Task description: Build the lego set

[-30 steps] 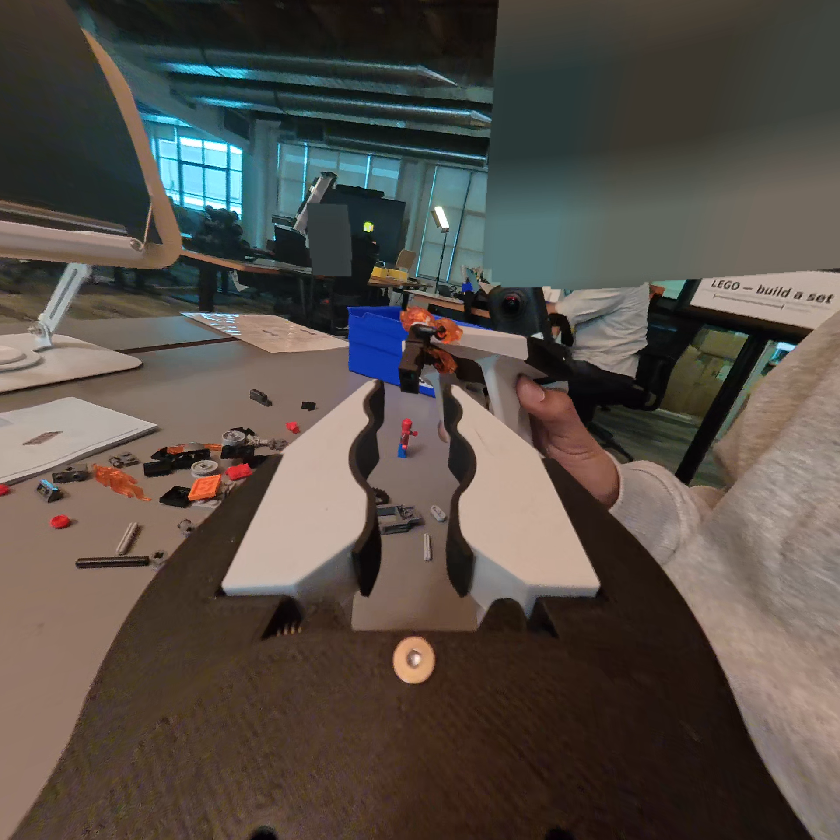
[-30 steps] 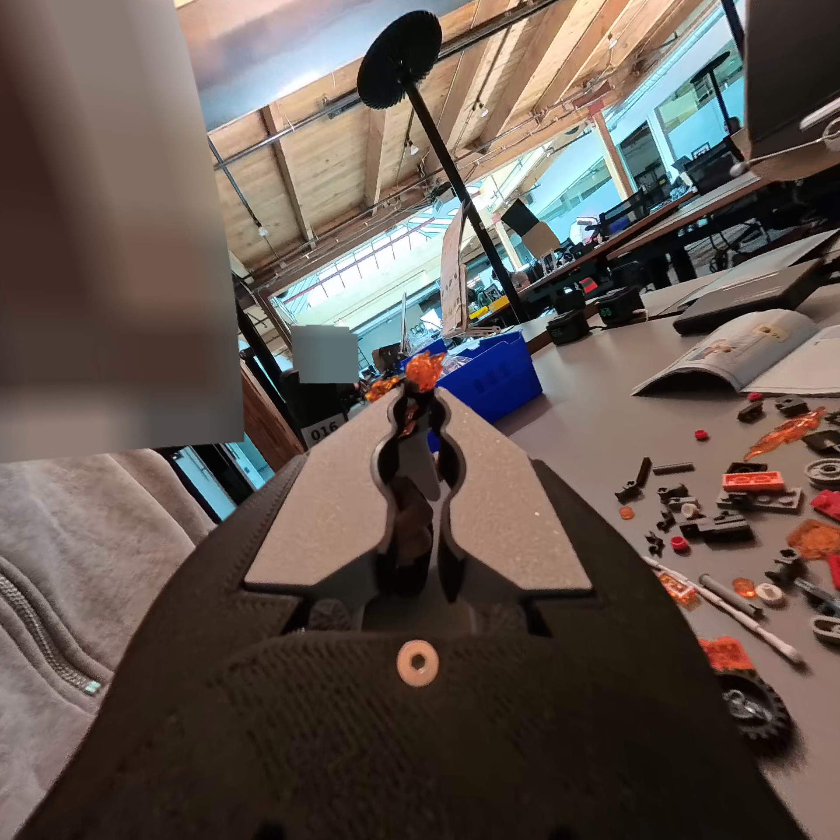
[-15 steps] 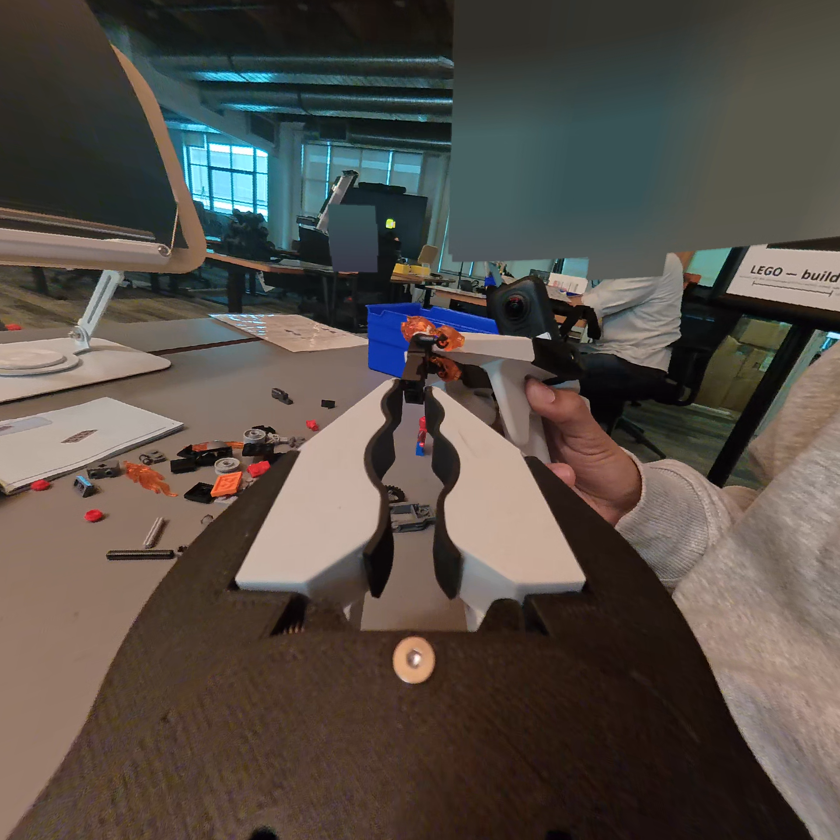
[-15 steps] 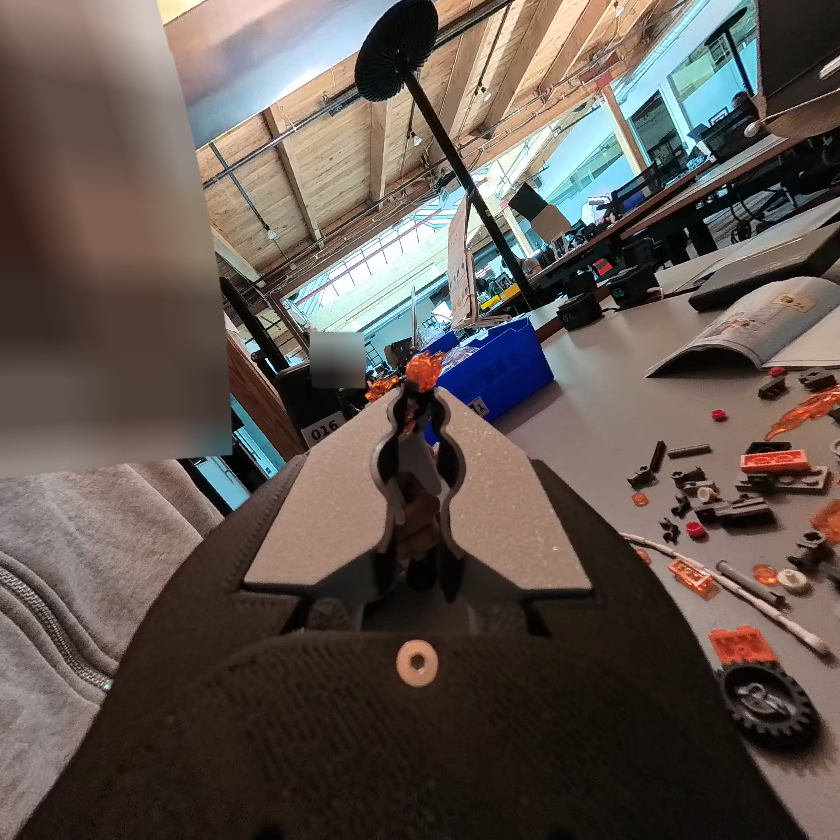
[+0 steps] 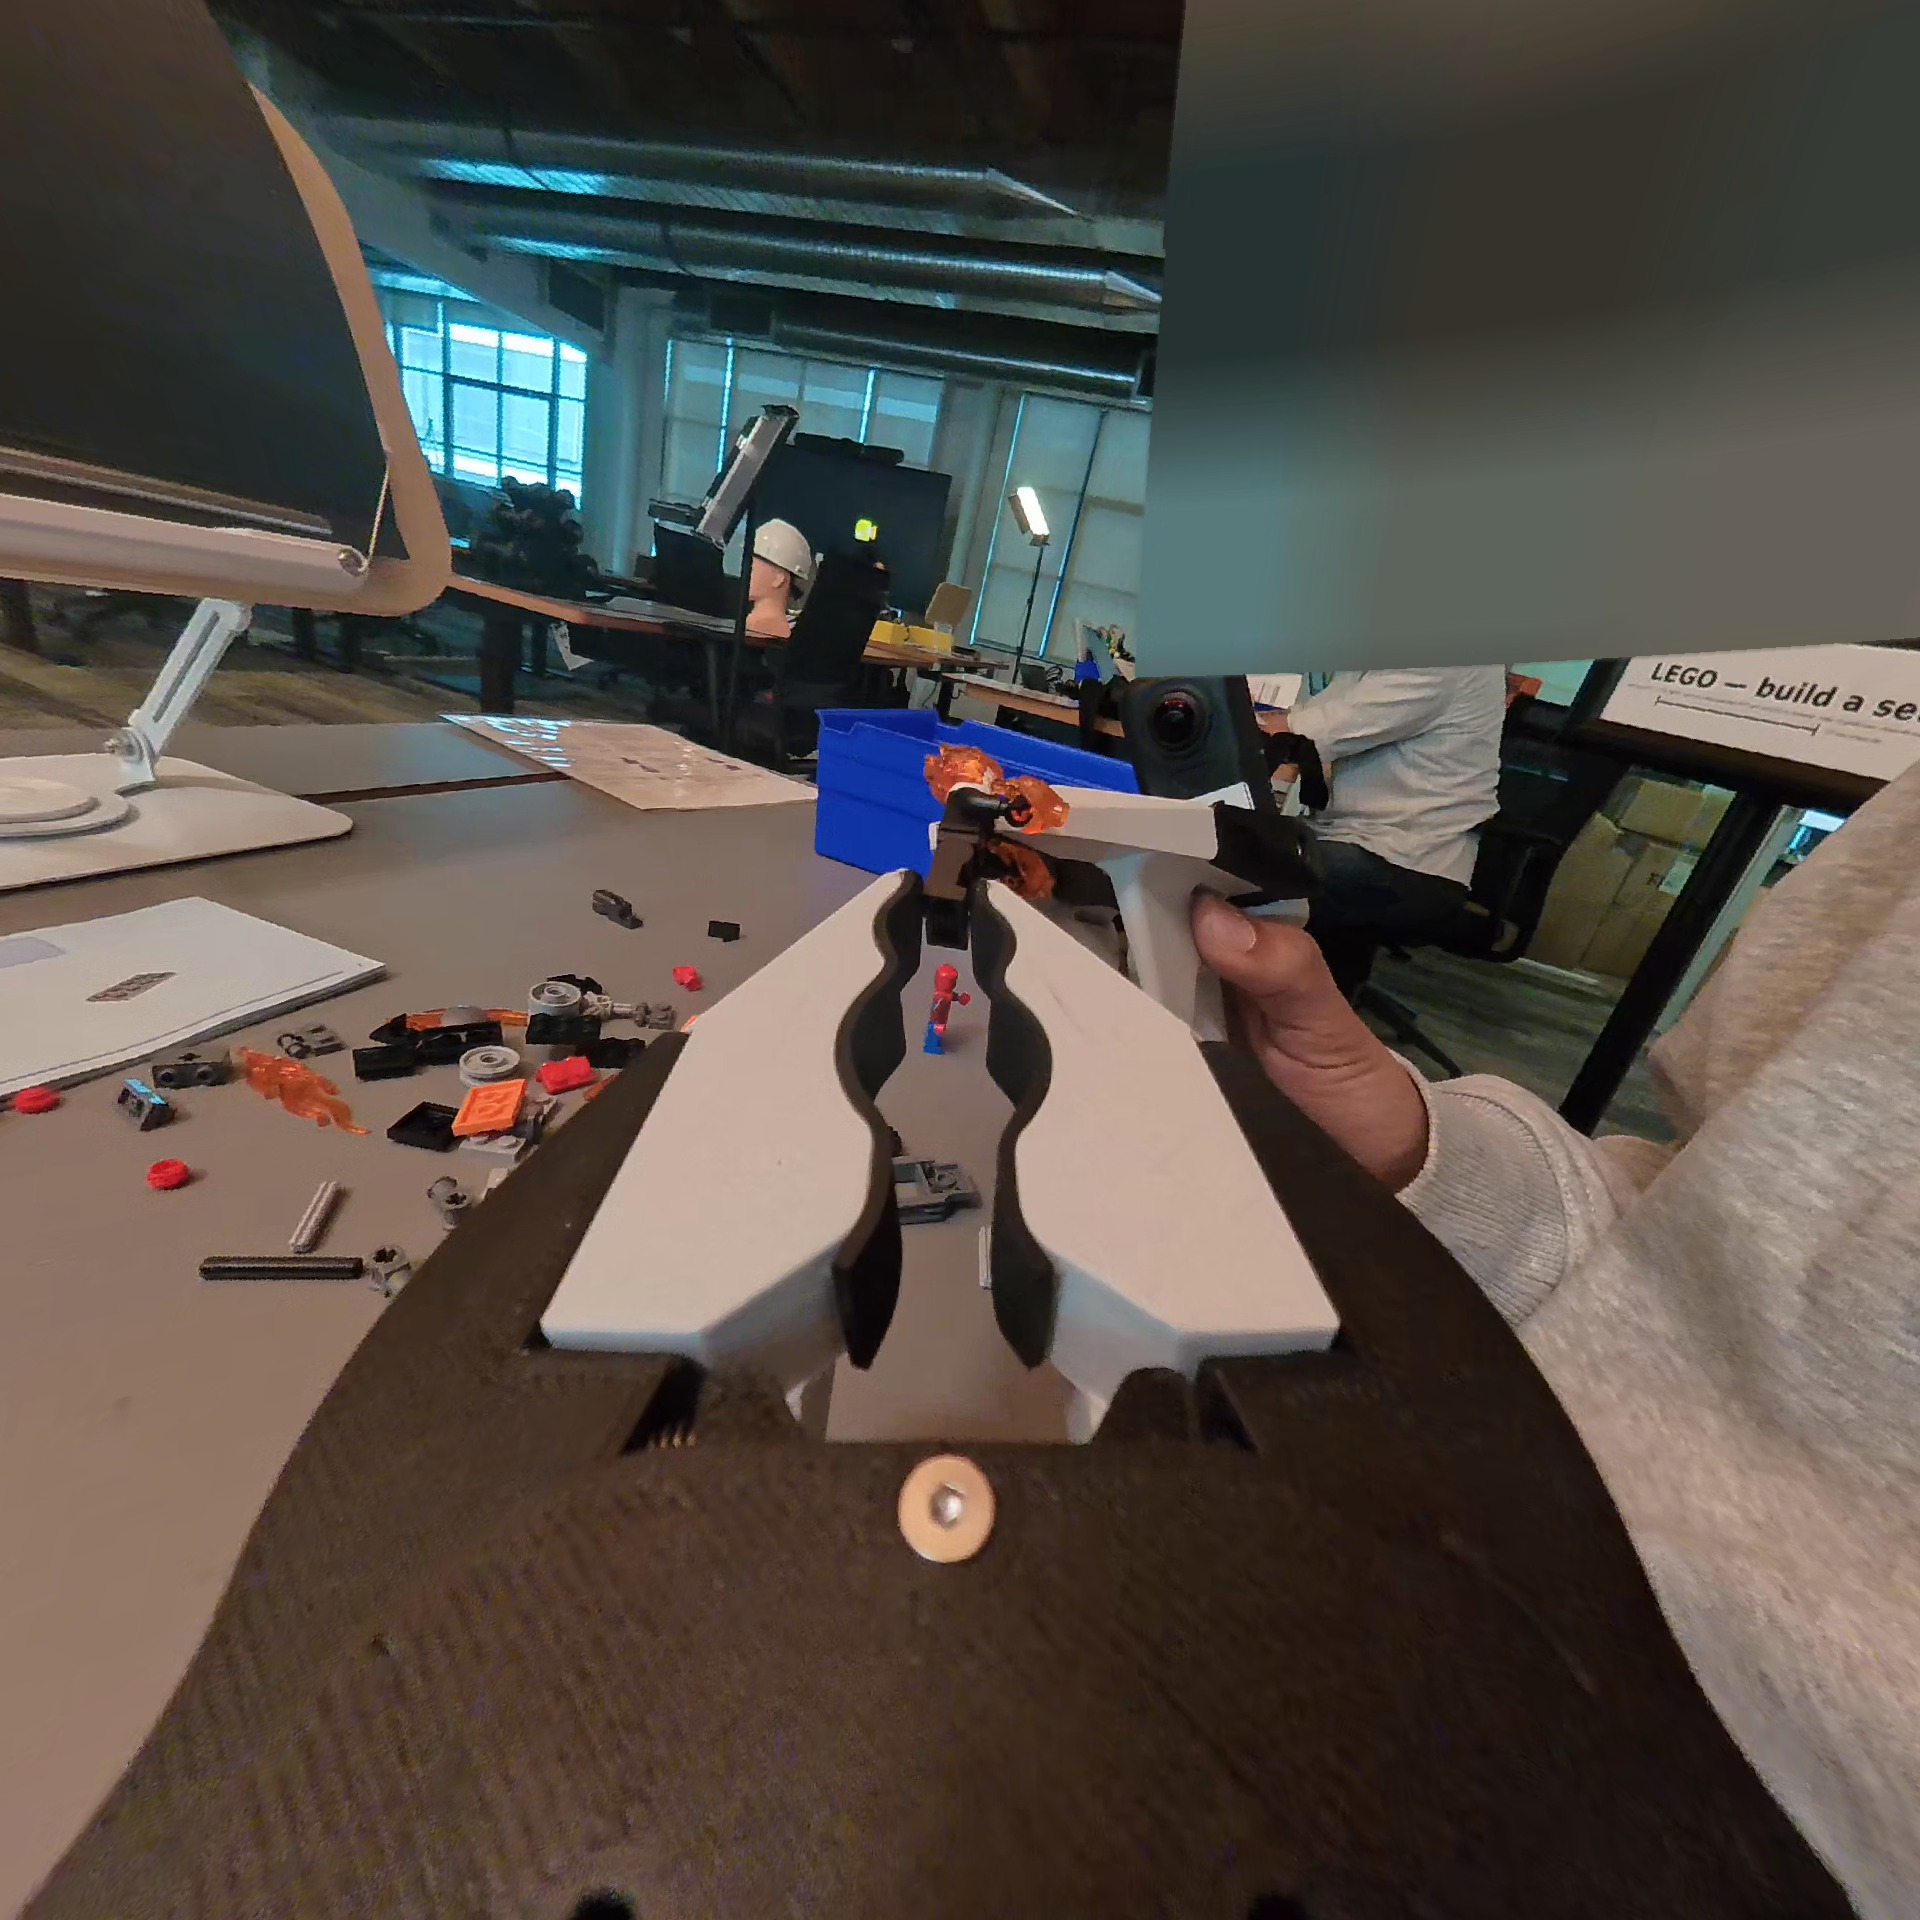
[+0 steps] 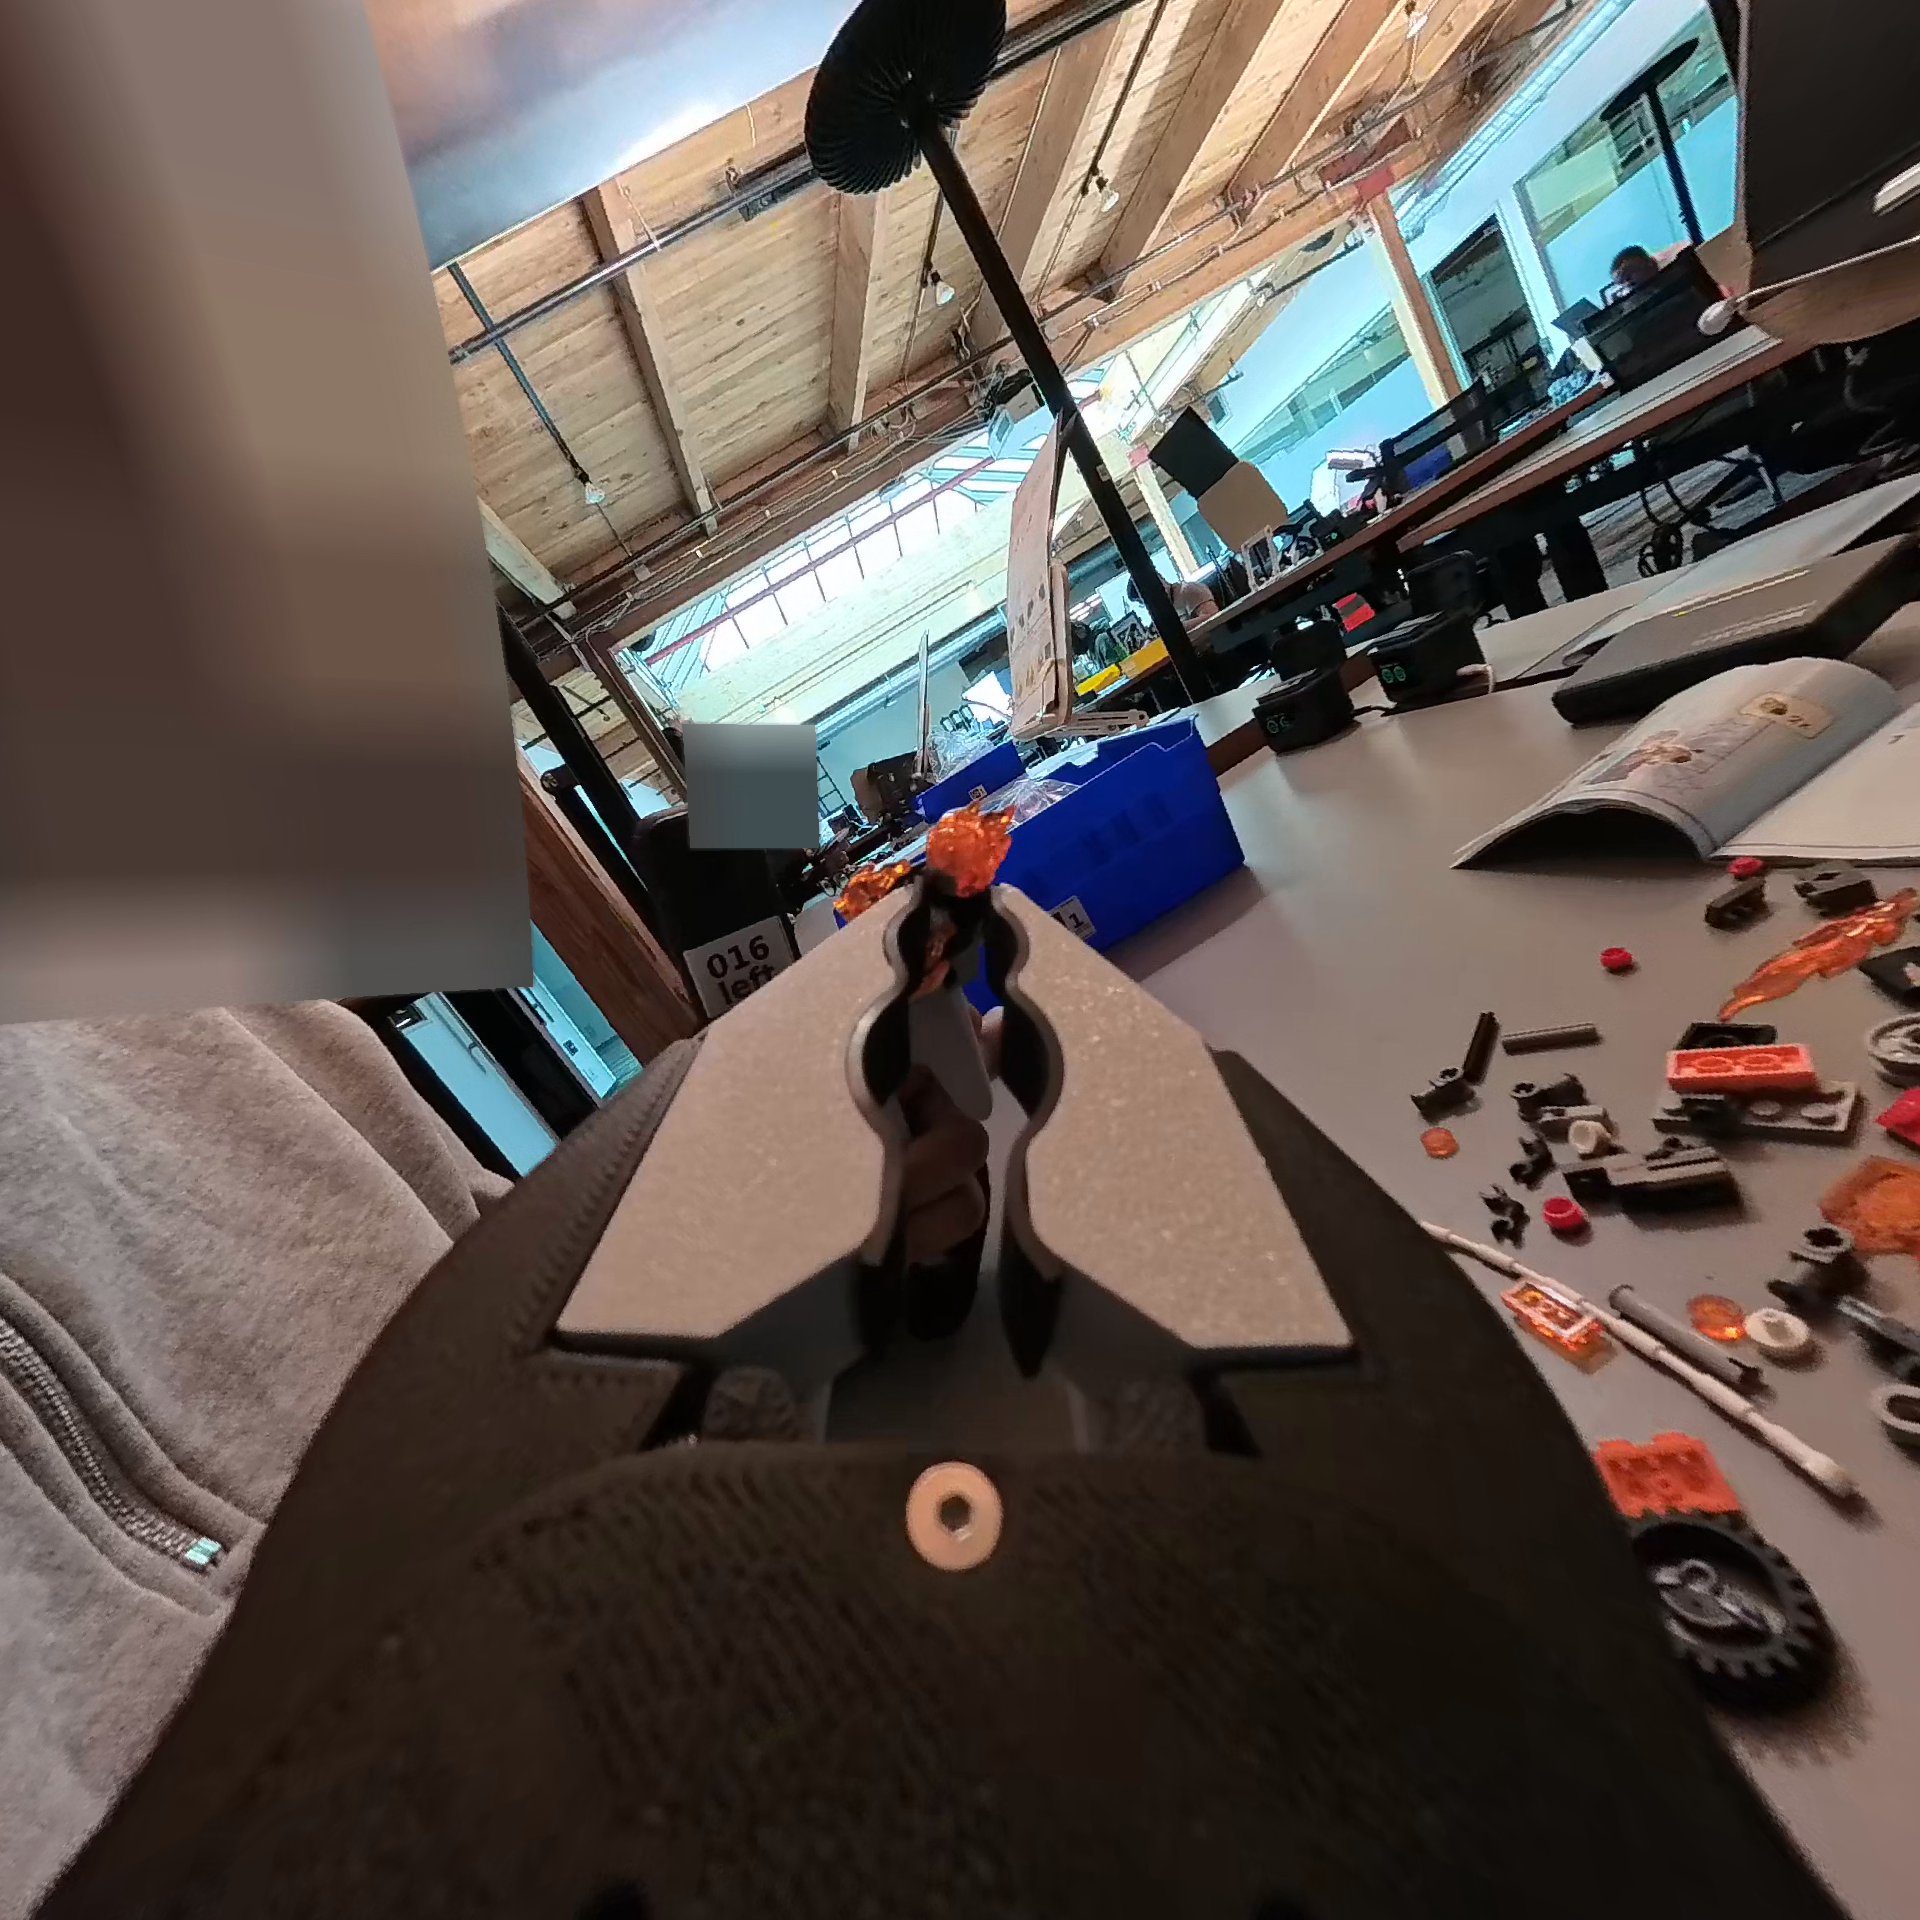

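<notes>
A small dark minifigure [image 5: 948, 868] with orange flame pieces [image 6: 966, 842] is held in the air above the grey table [image 5: 520, 862]. My right gripper [image 6: 951, 909] is shut on its upper part; in the left wrist view it [image 5: 1023, 816] comes in from the right, with a hand on its handle. My left gripper [image 5: 948, 902] has its fingertips closed around the figure's black legs from below. In the right wrist view the figure's lower part is hidden behind my own fingers.
A red and blue minifigure [image 5: 943, 1008] stands on the table under the grippers. Several loose black, red and orange pieces [image 5: 488, 1081] lie to the left, with a booklet [image 5: 156, 987] and a blue bin [image 5: 883, 800] behind. A black wheel [image 6: 1735, 1610] lies near the front edge. Less than 4 cm separates the two grippers' tips.
My left gripper has moved up to the held figure and its jaws have narrowed from wide open to closed around the legs. My right gripper has kept its hold.
</notes>
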`<action>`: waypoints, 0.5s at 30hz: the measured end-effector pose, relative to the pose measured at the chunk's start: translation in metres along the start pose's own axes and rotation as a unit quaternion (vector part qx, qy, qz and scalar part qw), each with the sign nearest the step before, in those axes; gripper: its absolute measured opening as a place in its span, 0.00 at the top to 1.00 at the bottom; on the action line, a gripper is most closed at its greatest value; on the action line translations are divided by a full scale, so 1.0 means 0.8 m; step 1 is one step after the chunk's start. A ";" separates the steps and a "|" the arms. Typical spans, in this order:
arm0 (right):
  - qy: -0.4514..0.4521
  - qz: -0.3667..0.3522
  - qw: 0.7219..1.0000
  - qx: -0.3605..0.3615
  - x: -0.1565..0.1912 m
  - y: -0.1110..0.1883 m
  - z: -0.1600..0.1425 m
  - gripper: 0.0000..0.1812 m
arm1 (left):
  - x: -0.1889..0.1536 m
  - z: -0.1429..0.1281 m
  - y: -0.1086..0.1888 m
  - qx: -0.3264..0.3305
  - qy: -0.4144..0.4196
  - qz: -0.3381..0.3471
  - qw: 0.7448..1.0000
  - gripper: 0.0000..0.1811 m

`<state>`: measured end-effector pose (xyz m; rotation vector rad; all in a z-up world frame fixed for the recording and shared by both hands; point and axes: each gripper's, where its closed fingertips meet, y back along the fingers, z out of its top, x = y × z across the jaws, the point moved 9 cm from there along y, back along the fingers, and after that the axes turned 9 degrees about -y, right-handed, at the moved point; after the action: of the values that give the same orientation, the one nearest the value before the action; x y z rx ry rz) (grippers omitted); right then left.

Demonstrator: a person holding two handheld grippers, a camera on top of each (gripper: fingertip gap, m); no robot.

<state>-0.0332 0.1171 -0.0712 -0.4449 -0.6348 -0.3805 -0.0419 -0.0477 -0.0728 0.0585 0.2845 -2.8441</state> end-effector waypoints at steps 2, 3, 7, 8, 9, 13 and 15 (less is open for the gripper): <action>0.005 -0.002 1.000 0.000 0.001 0.000 0.000 0.96 | 0.000 0.000 0.001 0.001 0.001 -0.001 1.000 0.97; 0.010 -0.003 1.000 0.001 0.002 0.000 0.000 0.96 | 0.001 0.000 0.001 0.001 0.002 -0.003 1.000 0.97; 0.034 -0.016 0.999 0.004 0.004 -0.001 -0.001 0.96 | 0.002 0.000 0.001 0.007 0.010 -0.008 1.000 0.97; 0.039 -0.018 0.999 0.005 0.005 -0.001 0.000 0.96 | 0.003 0.000 0.001 0.007 0.012 -0.009 1.000 0.97; 0.044 -0.021 0.999 0.006 0.006 -0.001 0.000 0.96 | 0.003 0.000 0.001 0.008 0.013 -0.010 1.000 0.97; 0.048 -0.026 0.998 0.015 0.005 0.000 0.003 0.96 | 0.003 -0.002 0.000 0.010 0.011 -0.006 1.000 0.97; 0.064 -0.048 0.997 0.008 0.005 0.010 0.016 0.96 | 0.004 -0.004 -0.001 0.016 0.008 0.006 1.000 0.93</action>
<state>-0.0330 0.1299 -0.0618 -0.3716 -0.5349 -0.4913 -0.0450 -0.0472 -0.0756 0.0899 0.2405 -2.8376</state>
